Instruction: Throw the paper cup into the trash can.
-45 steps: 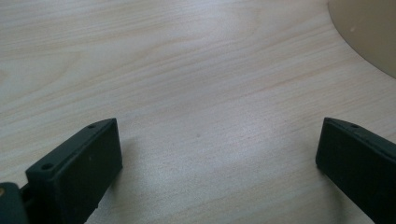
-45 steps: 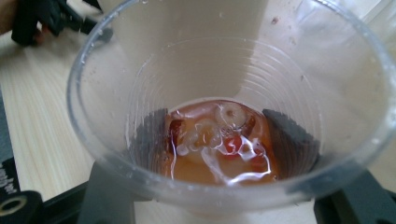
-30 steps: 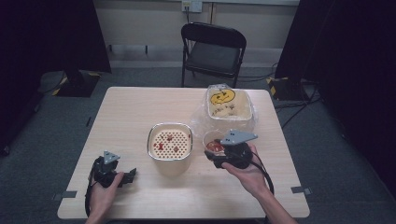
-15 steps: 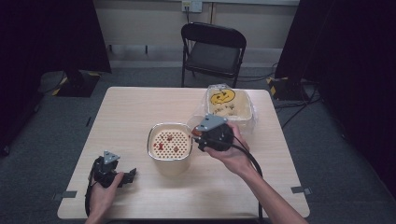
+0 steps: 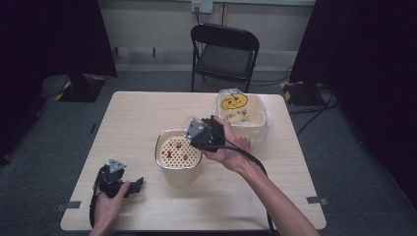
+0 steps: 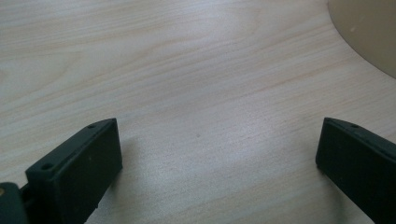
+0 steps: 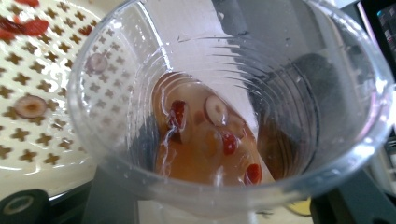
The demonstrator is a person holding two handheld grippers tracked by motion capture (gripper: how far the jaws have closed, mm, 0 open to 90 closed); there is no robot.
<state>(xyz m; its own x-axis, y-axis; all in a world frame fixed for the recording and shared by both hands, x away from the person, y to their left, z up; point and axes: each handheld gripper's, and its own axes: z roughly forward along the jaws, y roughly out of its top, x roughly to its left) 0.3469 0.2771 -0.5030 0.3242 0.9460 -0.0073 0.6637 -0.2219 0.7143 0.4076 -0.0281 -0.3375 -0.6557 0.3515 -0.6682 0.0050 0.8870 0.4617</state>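
A clear plastic cup (image 7: pixel 224 116) holds amber liquid with red berries and pale round slices. My right gripper (image 7: pixel 233 205) is shut on it, and its jaws have just been closing a little further on the cup. In the high view the cup (image 5: pixel 188 126) is tipped toward the left, above the right rim of a cream bowl (image 5: pixel 158 152) with a perforated strainer insert (image 7: pixel 42 93) that carries a few red pieces. My right gripper (image 5: pixel 196 132) sits over that rim. My left gripper (image 5: pixel 135 186) rests on the table at the front left, open, with bare wood between its jaws (image 6: pixel 219 158).
A clear tub with a yellow smiley face (image 5: pixel 241 115) stands at the back right of the wooden table (image 5: pixel 137 113), just behind my right hand. The bowl's wall (image 6: pixel 369 32) is at the top right of the left gripper view. A black folding chair (image 5: pixel 223 54) stands beyond the table.
My right gripper has carried the cup left and slightly up, from right of the bowl to over its right rim, and tipped it. The left gripper has stayed put.
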